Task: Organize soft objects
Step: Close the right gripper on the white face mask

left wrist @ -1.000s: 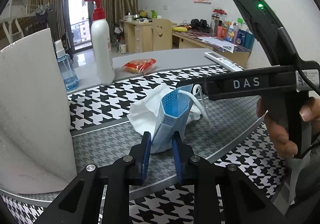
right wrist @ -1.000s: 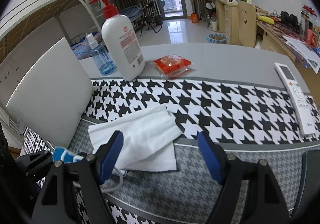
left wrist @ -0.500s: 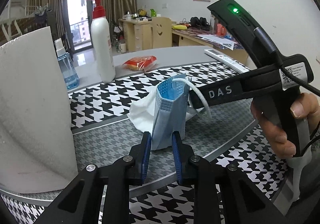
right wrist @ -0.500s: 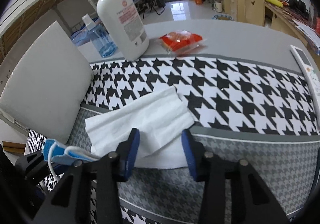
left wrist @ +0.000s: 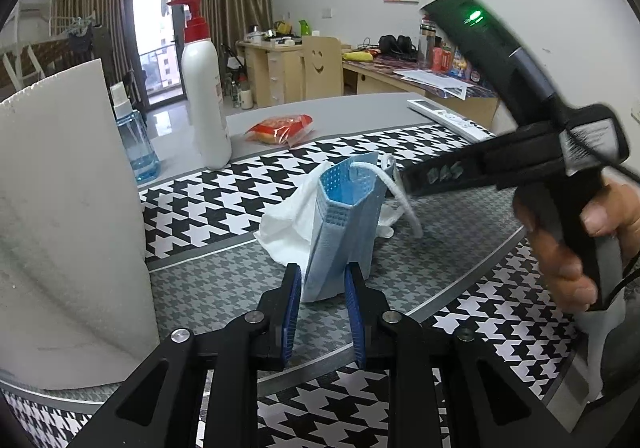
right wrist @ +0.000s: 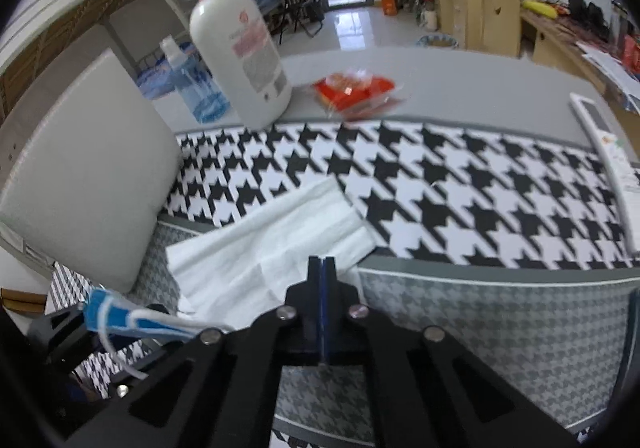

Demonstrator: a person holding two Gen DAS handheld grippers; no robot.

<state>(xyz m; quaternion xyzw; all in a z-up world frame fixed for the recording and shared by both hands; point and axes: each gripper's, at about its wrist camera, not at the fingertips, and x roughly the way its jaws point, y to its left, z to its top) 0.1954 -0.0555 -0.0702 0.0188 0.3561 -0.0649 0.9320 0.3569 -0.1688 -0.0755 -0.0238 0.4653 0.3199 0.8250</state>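
A blue face mask is held up over a white tissue on the counter.

From the left wrist, the face mask (left wrist: 344,224) is seen standing between the narrow pads of the left tool (left wrist: 322,302), which have just been opened a little; the tissue (left wrist: 288,224) is spread behind it on the houndstooth cloth (left wrist: 240,188). From the right wrist, the right tool (right wrist: 321,268) is seen just closed tight at the tissue's (right wrist: 272,244) near edge; a grip on it cannot be told.
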